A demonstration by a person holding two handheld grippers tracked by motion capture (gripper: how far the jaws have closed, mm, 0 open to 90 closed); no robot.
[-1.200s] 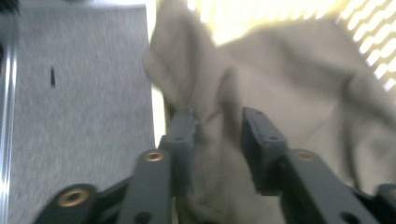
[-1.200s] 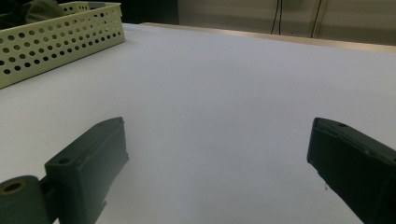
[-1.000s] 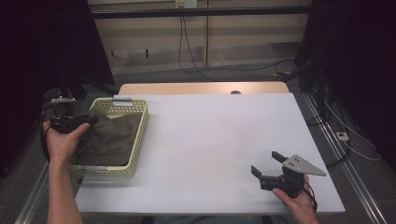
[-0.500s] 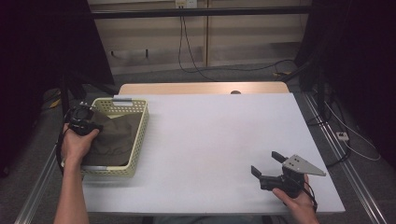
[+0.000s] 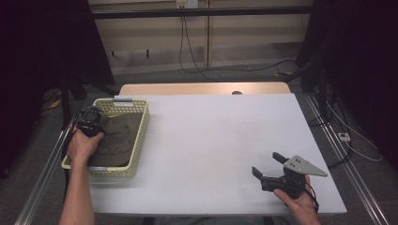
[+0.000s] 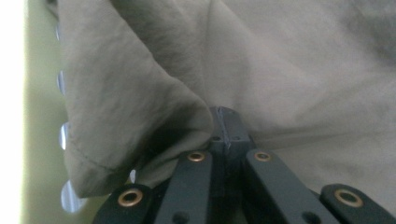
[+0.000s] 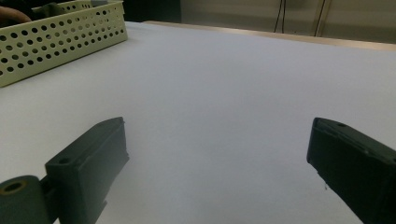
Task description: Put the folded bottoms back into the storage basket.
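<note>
High view: left tongs [image 5: 90,123] down in the yellow basket [image 5: 141,133] at desk's [image 5: 220,140] left; left gripper view: clamped together on the olive cloth's [image 6: 280,70] fold; right gripper view: right tongs [image 7: 219,172] apart, far off.

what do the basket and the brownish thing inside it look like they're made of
The basket looks like moulded plastic, pale yellow-green and matte: its walls are punched with even rows of round holes. The brownish thing looks like thin woven cloth, olive-brown and matte: it creases softly and shows a stitched hem. Which fibre cannot be told.
</note>
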